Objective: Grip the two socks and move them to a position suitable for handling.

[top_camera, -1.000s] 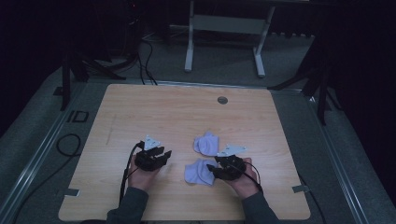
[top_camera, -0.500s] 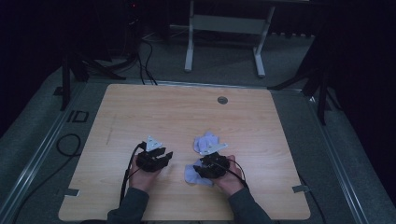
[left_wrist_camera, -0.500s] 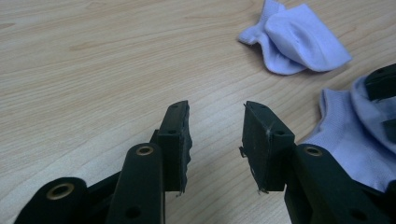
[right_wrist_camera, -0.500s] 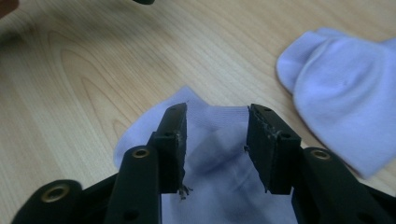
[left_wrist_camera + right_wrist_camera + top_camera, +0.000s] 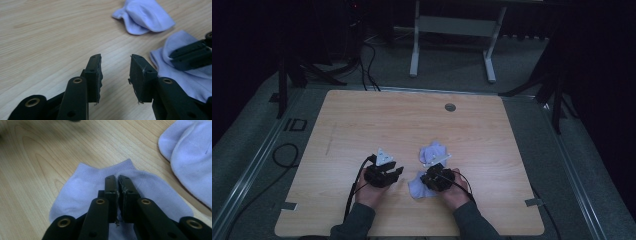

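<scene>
Gripping the near sock [image 5: 82,187] by its upper layer, right tongs [image 5: 117,182] are clamped together on the fabric near the cuff. Sock lies flat on the wooden counter [image 5: 362,125]. Left tongs [image 5: 115,72] stand apart above bare wood, just left of it. Second sock [image 5: 433,151] lies just beyond, near the first.

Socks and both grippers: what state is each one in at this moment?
Left gripper: open, nothing between its jaws, over bare wood.
Right gripper: jaws shut, pinching a fold of the near sock.
Near sock: lying on the table, gripped near its cuff.
Far sock: lying loose and rumpled on the table, touched by neither gripper.
Table: light wood.
</scene>
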### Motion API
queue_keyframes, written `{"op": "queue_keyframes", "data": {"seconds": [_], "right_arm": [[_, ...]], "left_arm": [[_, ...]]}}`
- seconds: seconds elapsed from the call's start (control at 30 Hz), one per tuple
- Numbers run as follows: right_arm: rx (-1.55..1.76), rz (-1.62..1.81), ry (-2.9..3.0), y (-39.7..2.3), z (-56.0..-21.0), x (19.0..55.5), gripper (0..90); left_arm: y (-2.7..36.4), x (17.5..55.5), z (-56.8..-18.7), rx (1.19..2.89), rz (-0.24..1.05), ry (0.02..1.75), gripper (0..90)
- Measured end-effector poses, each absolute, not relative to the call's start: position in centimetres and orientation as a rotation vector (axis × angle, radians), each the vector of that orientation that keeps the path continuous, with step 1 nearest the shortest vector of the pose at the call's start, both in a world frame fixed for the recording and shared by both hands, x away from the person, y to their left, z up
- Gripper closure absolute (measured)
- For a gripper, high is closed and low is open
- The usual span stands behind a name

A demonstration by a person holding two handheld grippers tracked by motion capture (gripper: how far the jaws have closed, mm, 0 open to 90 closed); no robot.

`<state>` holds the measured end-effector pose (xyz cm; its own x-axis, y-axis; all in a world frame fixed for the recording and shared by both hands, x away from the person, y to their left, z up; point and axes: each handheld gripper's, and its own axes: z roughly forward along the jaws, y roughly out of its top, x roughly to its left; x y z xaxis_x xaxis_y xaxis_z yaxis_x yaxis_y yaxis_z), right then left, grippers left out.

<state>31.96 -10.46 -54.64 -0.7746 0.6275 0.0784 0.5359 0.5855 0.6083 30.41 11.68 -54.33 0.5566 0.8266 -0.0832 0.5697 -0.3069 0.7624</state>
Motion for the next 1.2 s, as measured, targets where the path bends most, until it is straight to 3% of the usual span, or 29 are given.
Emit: {"op": "queue_keyframes", "data": {"seconds": [0.57,1.2], "right_arm": [[1.056,0.992,2.635,-10.7,-54.9,32.4,86.6],[1.087,1.040,2.623,-11.1,-55.1,32.5,86.5]], "left_arm": [[8.3,29.0,-55.3,2.088,0.315,1.006,62.6],[7.0,28.1,-55.6,2.119,0.310,0.965,74.7]]}}
